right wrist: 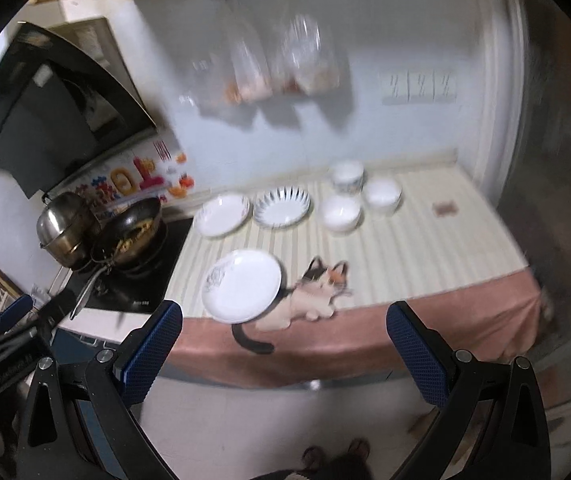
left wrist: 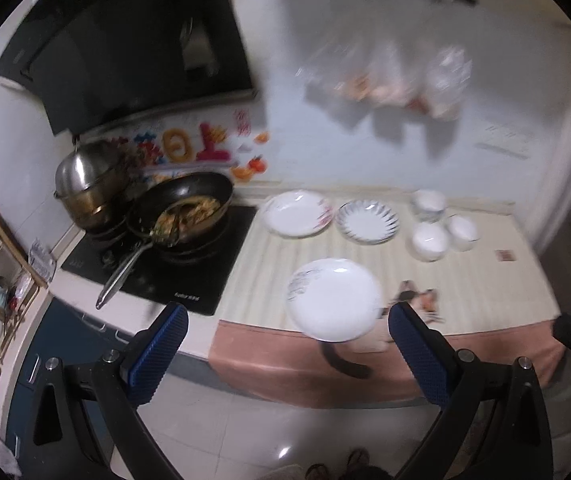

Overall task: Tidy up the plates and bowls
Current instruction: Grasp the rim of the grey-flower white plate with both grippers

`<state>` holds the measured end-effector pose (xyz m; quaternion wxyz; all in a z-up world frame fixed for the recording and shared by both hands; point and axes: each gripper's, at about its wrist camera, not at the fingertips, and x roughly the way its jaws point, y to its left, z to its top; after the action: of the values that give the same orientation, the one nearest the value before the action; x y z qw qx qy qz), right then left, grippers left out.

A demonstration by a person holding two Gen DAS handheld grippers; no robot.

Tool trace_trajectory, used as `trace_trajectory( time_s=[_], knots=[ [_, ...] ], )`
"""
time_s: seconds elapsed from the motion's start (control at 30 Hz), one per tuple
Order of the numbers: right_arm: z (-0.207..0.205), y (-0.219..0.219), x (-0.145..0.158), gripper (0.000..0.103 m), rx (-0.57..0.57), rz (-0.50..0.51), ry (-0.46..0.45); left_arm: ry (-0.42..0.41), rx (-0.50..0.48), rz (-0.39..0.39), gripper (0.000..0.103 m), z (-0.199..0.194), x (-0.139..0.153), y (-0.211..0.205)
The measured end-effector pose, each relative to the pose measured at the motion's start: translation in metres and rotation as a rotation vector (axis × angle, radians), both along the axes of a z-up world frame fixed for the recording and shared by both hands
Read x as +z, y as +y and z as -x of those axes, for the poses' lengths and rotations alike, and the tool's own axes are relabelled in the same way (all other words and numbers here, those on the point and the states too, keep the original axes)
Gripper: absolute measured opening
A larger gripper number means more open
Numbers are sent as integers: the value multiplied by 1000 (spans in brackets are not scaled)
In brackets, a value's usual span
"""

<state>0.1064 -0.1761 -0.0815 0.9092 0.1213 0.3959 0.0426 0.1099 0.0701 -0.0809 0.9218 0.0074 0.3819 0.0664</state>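
On a striped cloth counter point(left wrist: 269, 256) lie a near white plate point(left wrist: 333, 300) point(right wrist: 241, 285), a far plate with red marks point(left wrist: 298, 213) point(right wrist: 222, 215), and a blue-rayed plate point(left wrist: 367, 222) point(right wrist: 282, 207). Three white bowls stand to the right: a tall one at the back point(left wrist: 428, 202) point(right wrist: 348, 176), one in front point(left wrist: 429, 241) point(right wrist: 340, 212), one at the right point(left wrist: 462, 233) point(right wrist: 382, 195). My left gripper point(left wrist: 287, 320) and right gripper point(right wrist: 284, 320) are open and empty, held back from the counter's front edge. The left gripper also shows at the right wrist view's left edge point(right wrist: 9, 320).
A black cooktop point(left wrist: 157, 264) at the left holds a wok with food point(left wrist: 183, 212) and a steel pot point(left wrist: 85, 184). A range hood point(left wrist: 125, 44) hangs above. Bags point(left wrist: 381, 80) hang on the wall. A cat picture point(right wrist: 309, 292) is on the cloth. A fridge side point(right wrist: 557, 200) stands right.
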Motion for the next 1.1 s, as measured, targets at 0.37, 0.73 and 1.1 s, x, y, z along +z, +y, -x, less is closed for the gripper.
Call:
trace_trajectory(
  time_s=[0.37, 0.73, 1.1],
  knots=[
    [-196, 18, -175, 102, 115, -30, 260, 317, 48, 31, 102, -169, -158, 43],
    [-357, 65, -323, 64, 306, -75, 495, 611, 69, 286, 66, -267, -295, 70],
    [-374, 109, -358, 20, 391, -56, 584, 664, 25, 283, 38, -263, -303, 54]
  ],
)
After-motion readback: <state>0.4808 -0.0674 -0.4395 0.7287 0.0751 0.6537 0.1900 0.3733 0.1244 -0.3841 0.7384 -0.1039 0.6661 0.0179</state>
